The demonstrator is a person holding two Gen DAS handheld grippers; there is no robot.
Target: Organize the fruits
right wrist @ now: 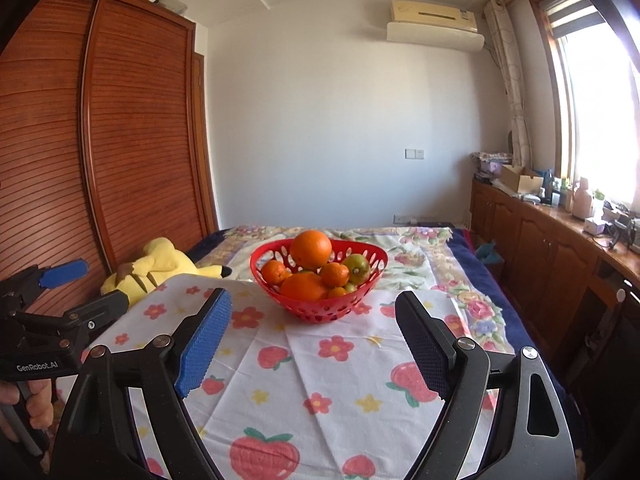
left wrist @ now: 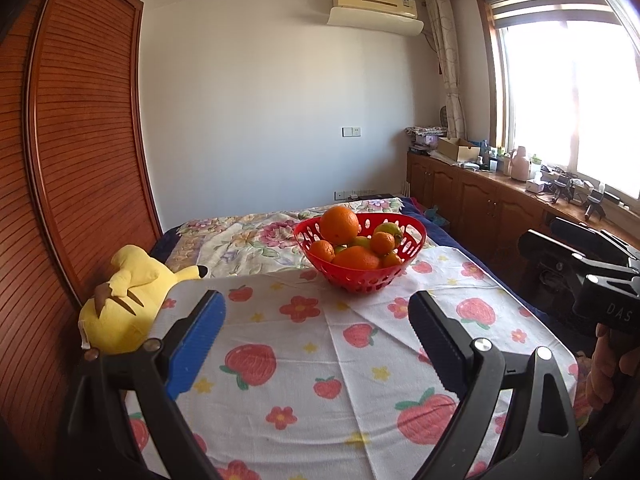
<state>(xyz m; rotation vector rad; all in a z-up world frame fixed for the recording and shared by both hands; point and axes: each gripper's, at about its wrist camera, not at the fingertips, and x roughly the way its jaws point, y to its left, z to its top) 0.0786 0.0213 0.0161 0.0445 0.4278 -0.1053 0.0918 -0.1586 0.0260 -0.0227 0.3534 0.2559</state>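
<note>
A: Fruit (left wrist: 339, 225) in the left wrist view is heaped in a red basket (left wrist: 414, 240) with oval holes: one big orange on top, another low at the front, small oranges and green fruit between.

B: Where does it stand?

A: On the strawberry cloth (left wrist: 320, 360), toward its far edge, upright. The basket is wider than deep, its long axis running left to right. A yellow plush toy (left wrist: 124, 300) lies at the cloth's left edge, against the wooden wardrobe (left wrist: 80, 140). The left gripper (left wrist: 316, 316) has its fingers spread apart, holding nothing.

B: And the right wrist view?

A: Same fruit (right wrist: 311, 249), same basket (right wrist: 376, 264), on the cloth (right wrist: 340, 380) near its far edge, the toy (right wrist: 160, 264) beside its far left corner. The right gripper (right wrist: 312, 312) is spread wide and empty. Bare cloth lies between both grippers and the basket.
</note>
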